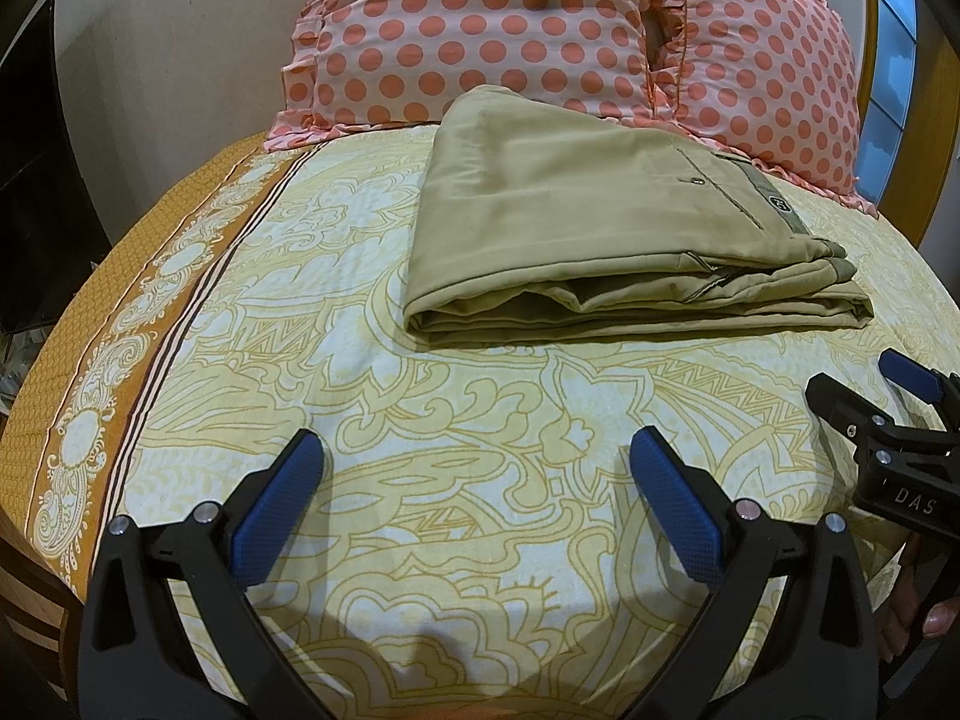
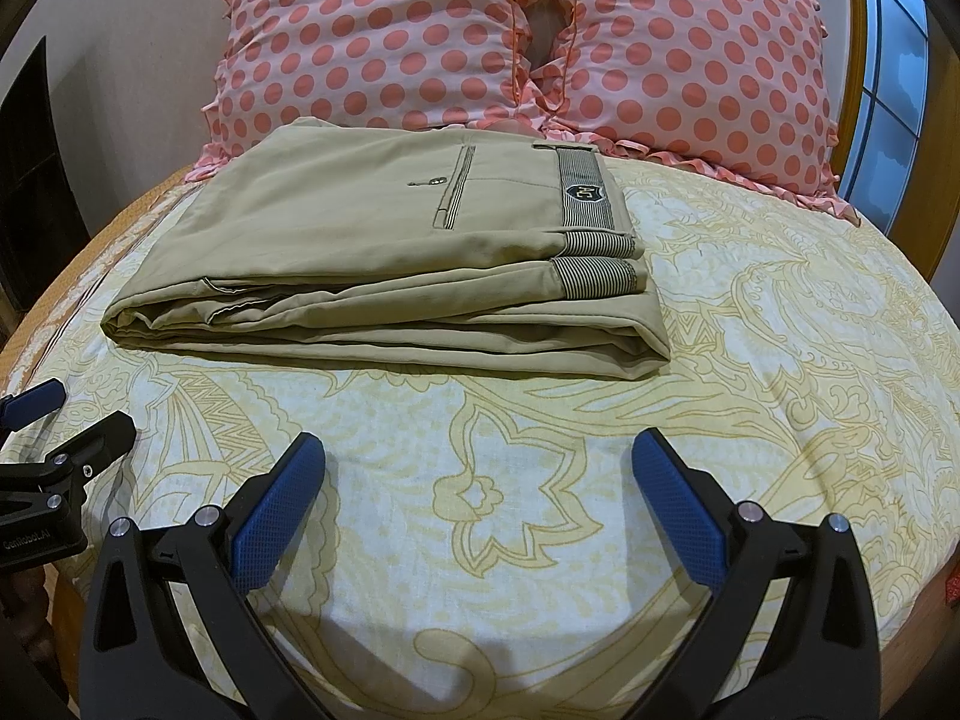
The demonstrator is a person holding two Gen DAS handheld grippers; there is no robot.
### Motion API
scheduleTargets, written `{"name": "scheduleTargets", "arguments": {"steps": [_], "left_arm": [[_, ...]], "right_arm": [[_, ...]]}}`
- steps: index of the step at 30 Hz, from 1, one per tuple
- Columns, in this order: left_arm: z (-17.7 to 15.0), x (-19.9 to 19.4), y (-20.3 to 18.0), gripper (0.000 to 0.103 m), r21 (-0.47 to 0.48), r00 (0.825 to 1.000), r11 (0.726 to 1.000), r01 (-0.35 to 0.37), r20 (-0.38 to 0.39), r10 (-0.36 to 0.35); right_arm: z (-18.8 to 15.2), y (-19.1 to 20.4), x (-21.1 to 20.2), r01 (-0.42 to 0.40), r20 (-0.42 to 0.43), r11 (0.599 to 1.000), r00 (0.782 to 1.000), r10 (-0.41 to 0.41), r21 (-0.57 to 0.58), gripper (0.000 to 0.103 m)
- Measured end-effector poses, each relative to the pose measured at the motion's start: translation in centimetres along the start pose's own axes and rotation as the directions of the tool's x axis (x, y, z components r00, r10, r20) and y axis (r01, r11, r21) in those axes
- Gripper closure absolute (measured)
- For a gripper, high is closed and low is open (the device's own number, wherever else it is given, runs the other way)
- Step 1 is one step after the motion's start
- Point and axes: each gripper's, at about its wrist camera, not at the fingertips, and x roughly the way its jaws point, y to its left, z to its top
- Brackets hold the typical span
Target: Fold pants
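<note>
The khaki pants [image 1: 576, 222] lie folded into a flat rectangular stack on the bed, waistband with striped lining to the right; they also show in the right wrist view [image 2: 372, 264]. My left gripper [image 1: 477, 462] is open and empty, hovering over the sheet in front of the pants. My right gripper [image 2: 480, 462] is open and empty, also in front of the pants and clear of them. The right gripper shows at the right edge of the left wrist view [image 1: 870, 390], and the left gripper at the left edge of the right wrist view [image 2: 66, 414].
A yellow patterned bedsheet [image 1: 420, 420] with an orange border [image 1: 90, 348] covers the bed. Two pink polka-dot pillows [image 2: 372, 42] [image 2: 696, 60] lean behind the pants. A wooden headboard and a window [image 2: 888, 60] are at the right. A dark object [image 1: 36, 192] stands left of the bed.
</note>
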Motion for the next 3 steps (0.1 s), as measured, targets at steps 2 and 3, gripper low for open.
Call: {"name": "scheduleTargets", "arguments": {"steps": [2, 3], "left_arm": [[0.01, 0.00, 0.00, 0.002, 0.000, 1.000, 1.000, 0.000, 0.000, 0.000], [0.02, 0.01, 0.00, 0.002, 0.000, 1.000, 1.000, 0.000, -0.001, 0.000]], "right_arm": [[-0.01, 0.02, 0.01, 0.000, 0.000, 1.000, 1.000, 0.000, 0.000, 0.001], [0.00, 0.01, 0.02, 0.000, 0.000, 1.000, 1.000, 0.000, 0.000, 0.001]]}}
